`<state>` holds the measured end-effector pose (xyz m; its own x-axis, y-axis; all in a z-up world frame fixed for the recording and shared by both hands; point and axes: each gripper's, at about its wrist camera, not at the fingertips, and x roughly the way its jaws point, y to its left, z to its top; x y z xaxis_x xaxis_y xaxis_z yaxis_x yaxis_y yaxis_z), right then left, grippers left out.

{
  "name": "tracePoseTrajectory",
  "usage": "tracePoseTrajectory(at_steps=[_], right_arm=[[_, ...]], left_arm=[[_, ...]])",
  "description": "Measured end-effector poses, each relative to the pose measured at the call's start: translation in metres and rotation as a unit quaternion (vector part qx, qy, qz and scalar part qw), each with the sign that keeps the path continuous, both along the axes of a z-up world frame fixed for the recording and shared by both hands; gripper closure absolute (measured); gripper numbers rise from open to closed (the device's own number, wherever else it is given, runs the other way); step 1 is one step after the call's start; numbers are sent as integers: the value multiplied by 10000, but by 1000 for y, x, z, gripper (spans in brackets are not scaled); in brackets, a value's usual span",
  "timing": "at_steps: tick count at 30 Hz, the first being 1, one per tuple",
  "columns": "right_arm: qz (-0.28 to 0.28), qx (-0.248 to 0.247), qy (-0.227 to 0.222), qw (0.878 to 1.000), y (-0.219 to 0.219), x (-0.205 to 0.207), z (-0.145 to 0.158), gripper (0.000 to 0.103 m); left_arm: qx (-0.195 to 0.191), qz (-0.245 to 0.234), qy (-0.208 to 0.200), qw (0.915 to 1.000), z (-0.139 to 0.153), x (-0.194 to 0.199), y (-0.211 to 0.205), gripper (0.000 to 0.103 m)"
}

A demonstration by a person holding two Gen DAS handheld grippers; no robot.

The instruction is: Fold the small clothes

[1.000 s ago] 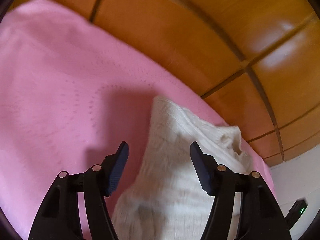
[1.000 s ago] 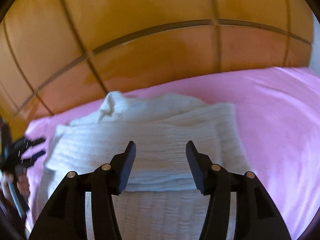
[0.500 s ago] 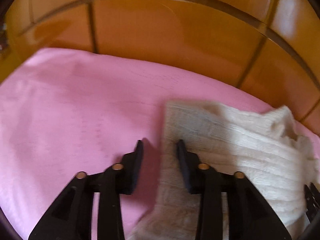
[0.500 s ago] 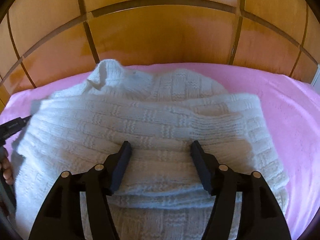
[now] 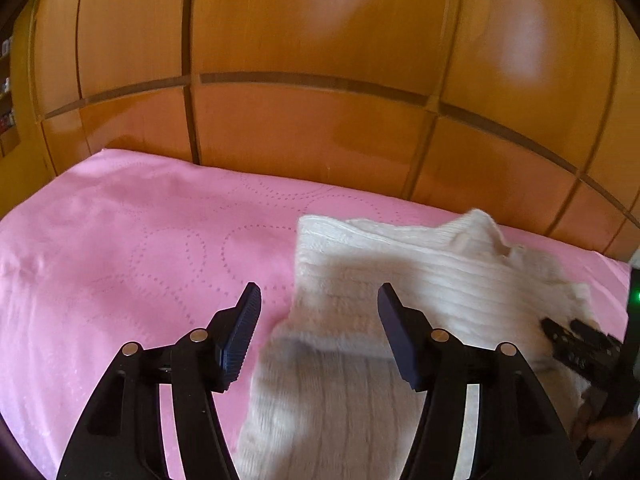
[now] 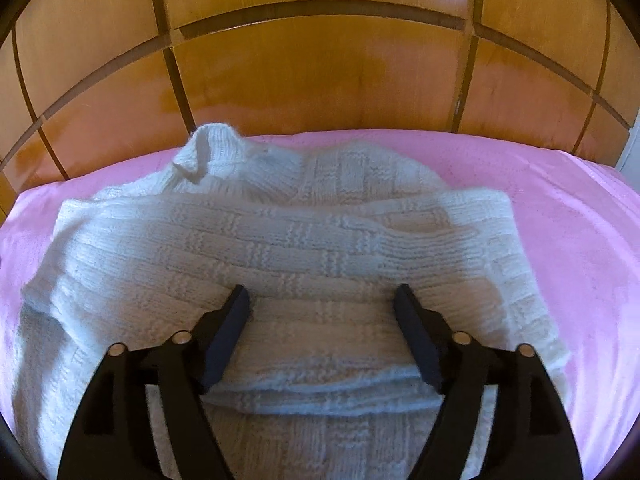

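A white knitted sweater point(image 6: 304, 248) lies partly folded on a pink bedspread point(image 6: 580, 240), its collar toward the wooden headboard. My right gripper point(image 6: 322, 300) is open and empty, hovering over the sweater's folded middle. In the left wrist view the sweater point(image 5: 400, 280) lies to the right, and my left gripper point(image 5: 318, 302) is open and empty above its left edge. The right gripper's fingertips point(image 5: 576, 340) show at the far right edge of that view, over the sweater.
A wooden panelled headboard point(image 5: 320, 128) runs along the far side of the bed. The pink bedspread point(image 5: 120, 248) stretches to the left of the sweater. A white wall strip point(image 6: 630, 148) shows at the far right.
My left gripper narrowed half a second ago and has opened wide again, drawing back from the sweater's left edge. My right gripper stayed open and moved over the sweater's middle.
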<state>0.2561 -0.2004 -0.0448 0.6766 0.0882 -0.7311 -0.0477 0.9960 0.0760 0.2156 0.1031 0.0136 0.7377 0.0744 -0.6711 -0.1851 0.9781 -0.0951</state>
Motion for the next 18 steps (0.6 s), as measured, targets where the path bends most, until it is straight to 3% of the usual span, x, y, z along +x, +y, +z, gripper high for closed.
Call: tracePoseTrajectory(at_steps=[7, 14, 18], right_arm=[[51, 229, -104, 9997, -8, -26, 20, 20], [-185, 306, 398, 9986, -27, -34, -9, 14], [-179, 300, 407, 9986, -29, -43, -8, 12]], left_arm=[[-119, -61, -42, 9999, 5, -28, -3, 43], [-120, -37, 38, 9999, 2, -48, -1, 43], [-137, -22, 110, 9998, -2, -60, -1, 43]])
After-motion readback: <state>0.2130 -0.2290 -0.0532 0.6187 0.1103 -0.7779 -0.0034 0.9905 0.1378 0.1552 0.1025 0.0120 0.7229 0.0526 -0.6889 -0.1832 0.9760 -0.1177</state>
